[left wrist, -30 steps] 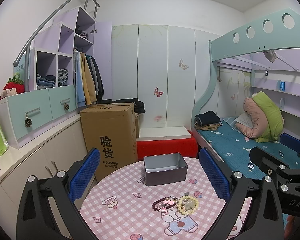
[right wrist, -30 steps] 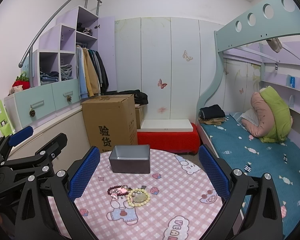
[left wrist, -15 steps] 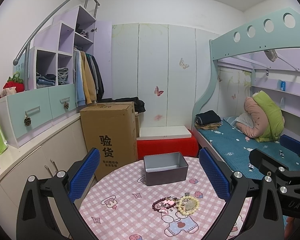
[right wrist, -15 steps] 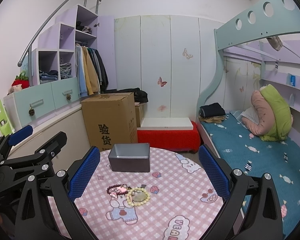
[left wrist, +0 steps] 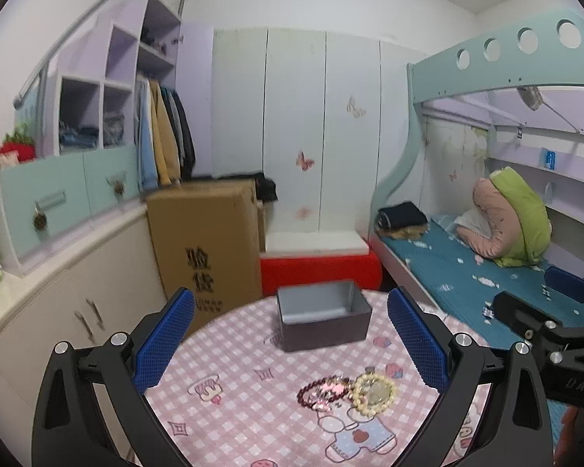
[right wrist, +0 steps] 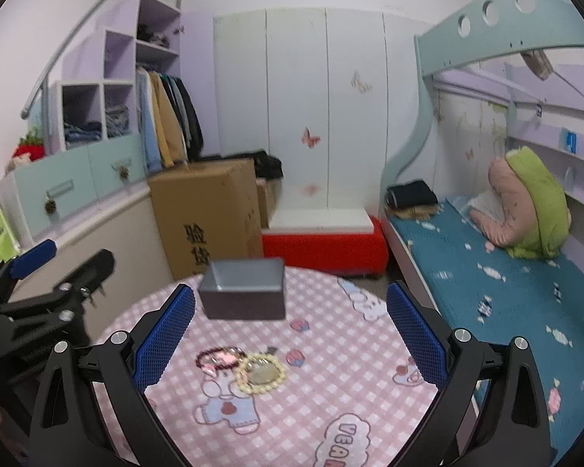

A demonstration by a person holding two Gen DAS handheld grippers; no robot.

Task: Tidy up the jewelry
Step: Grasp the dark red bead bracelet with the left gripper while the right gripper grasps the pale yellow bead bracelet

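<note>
A grey open metal box [left wrist: 323,313] stands at the far side of a round table with a pink checked cloth [left wrist: 233,412]. In front of it lie a dark red bead bracelet [left wrist: 321,389] and a cream pearl bracelet [left wrist: 373,389], touching. My left gripper [left wrist: 290,342] is open and empty above the near table, the jewelry between its fingers. My right gripper [right wrist: 290,340] is open and empty too; it sees the box [right wrist: 243,292], the red bracelet [right wrist: 218,358] and the pearl bracelet [right wrist: 261,373]. Each gripper shows at the edge of the other's view.
A tall cardboard box [left wrist: 206,241] stands behind the table on the left, a red and white bench [left wrist: 319,260] behind it. A bunk bed with a blue sheet [left wrist: 467,268] runs along the right. Cabinets with drawers [left wrist: 58,202] line the left wall.
Both grippers have moved down and forward toward the table, tilting slightly; the box and bracelets look closer. Both stay open and nothing on the table has moved.
</note>
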